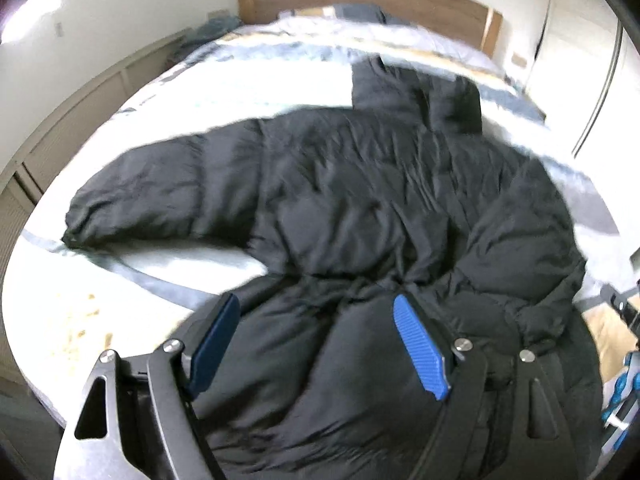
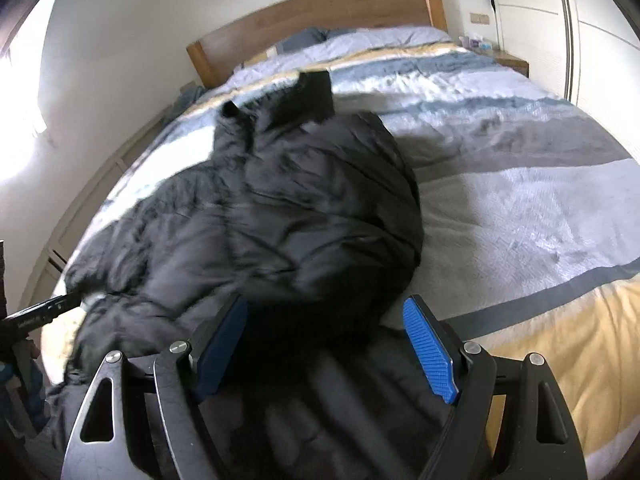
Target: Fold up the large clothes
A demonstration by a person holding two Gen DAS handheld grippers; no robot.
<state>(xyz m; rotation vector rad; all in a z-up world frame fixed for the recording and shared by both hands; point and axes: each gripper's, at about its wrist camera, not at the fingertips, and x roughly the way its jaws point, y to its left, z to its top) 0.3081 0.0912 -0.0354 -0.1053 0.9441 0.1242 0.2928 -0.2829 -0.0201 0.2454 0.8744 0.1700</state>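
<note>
A large black puffer jacket [image 1: 352,200] lies spread on the bed, one sleeve [image 1: 160,196] stretched out to the left and the collar toward the headboard. My left gripper [image 1: 316,312] is open, its blue pads apart just above the jacket's near hem. In the right wrist view the jacket [image 2: 288,208] lies with its right side folded over into a rounded bulge. My right gripper [image 2: 324,320] is open over the near hem, holding nothing. The left gripper's tip [image 2: 48,308] shows at the left edge of that view.
The bed has a striped grey, white and yellow cover [image 2: 520,200] and a wooden headboard [image 2: 320,8] with pillows [image 2: 360,38]. A wardrobe [image 2: 560,20] stands at the right. A low panelled wall unit [image 1: 60,132] runs along the left side.
</note>
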